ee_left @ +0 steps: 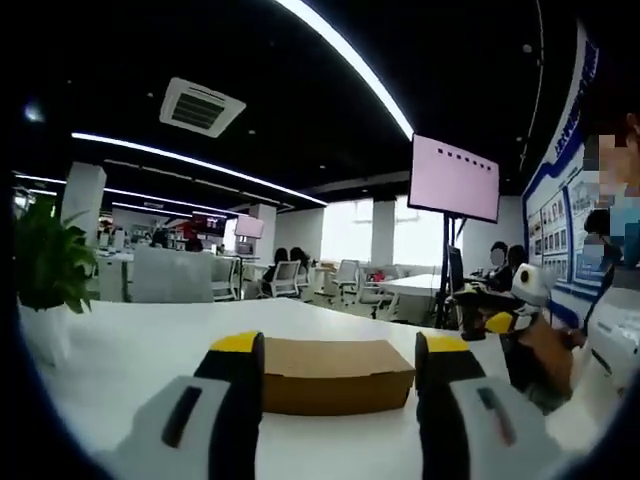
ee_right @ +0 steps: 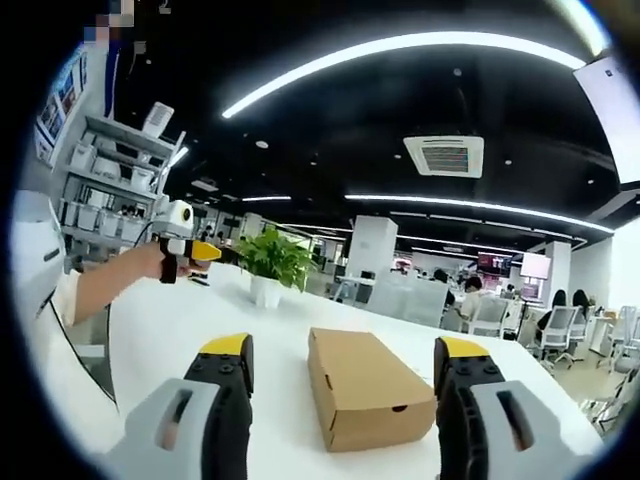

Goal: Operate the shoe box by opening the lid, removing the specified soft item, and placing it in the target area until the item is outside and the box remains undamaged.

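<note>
While the shoe box (ee_left: 338,375) sits shut on the white tabletop (ee_left: 140,345), none of the job looks done yet. The lid is down, so the soft thing inside cannot be seen, and I cannot tell what it is. Left to do: lift the lid, take the soft thing out, and put it down in the target spot. I cannot tell where that spot is.

In the left gripper view, a potted plant (ee_left: 48,265) stands at 9 o'clock on the tabletop. The left gripper (ee_left: 340,345) is at 6 o'clock. Its jaws are wide apart and hold nothing. The brown cardboard box lies between the two yellow tips, but a bit farther off, not touching them. Its long side faces this view. At 3 o'clock, a person's hand holds the right gripper (ee_left: 505,320) above the edge of the tabletop.

In the right gripper view, the left gripper (ee_right: 190,250) shows at 9 o'clock, held up in a person's hand (ee_right: 150,262), well apart from the box. A small green plant in a white pot (ee_right: 268,265) stands just past it, near 11 o'clock. The right gripper (ee_right: 345,350) is at 6 o'clock. Its jaws are also spread wide and empty. The shoe box (ee_right: 365,385) lies between the tips with its short end facing this view. That end has a small finger notch low down. The box looks whole, with no dents that I can see.
</note>
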{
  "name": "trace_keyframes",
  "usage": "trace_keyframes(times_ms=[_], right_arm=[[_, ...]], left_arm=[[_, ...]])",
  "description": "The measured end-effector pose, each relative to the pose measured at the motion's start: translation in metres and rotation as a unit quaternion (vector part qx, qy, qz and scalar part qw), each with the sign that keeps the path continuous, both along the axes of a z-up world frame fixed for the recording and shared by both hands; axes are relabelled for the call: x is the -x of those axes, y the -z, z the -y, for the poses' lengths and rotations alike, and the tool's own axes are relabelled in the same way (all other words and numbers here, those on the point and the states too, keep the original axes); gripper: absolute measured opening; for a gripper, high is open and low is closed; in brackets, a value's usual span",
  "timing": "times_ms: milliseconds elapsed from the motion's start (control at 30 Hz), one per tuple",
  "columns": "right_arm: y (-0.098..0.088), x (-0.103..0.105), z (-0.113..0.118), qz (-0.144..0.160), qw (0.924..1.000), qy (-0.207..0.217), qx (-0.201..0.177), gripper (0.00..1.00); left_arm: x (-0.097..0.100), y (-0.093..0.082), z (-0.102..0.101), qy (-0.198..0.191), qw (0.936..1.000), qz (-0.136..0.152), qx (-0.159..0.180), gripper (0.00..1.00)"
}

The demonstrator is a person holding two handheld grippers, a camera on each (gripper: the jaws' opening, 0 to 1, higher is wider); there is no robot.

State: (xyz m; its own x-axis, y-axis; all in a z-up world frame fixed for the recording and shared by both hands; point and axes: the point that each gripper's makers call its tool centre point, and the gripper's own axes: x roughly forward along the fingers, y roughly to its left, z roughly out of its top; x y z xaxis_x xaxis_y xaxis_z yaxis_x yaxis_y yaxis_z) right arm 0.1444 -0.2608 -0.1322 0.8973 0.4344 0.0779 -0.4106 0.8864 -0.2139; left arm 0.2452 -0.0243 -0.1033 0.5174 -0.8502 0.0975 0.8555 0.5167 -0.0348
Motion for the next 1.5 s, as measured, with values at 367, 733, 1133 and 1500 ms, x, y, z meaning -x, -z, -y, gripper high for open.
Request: trace_keyframes(times_ms=[367,733,1133,1500], right_arm=[[0.026,-0.008,0.006,-0.02,0.9992,0.03,-0.014,0.7],[0.011,-0.016,0.015,0.005,0.9985,0.046,-0.029,0.74],[0.038,-0.032,0.013,-0.02,0.9973,0.068,0.017,0.73],[0.019,-0.032,0.011,0.002,0.9977,0.067,-0.005,0.85]], left_arm=[[-0.012,0.008,-0.004,-0.007,0.9998,-0.016,-0.007,0.65],[-0.025,0.017,0.004,0.02,0.9991,0.008,-0.036,0.65],[-0.031,0.005,0.003,0.012,0.9994,0.02,-0.024,0.69],[-0.047,-0.003,-0.002,-0.003,0.9983,0.056,-0.011,0.74]])
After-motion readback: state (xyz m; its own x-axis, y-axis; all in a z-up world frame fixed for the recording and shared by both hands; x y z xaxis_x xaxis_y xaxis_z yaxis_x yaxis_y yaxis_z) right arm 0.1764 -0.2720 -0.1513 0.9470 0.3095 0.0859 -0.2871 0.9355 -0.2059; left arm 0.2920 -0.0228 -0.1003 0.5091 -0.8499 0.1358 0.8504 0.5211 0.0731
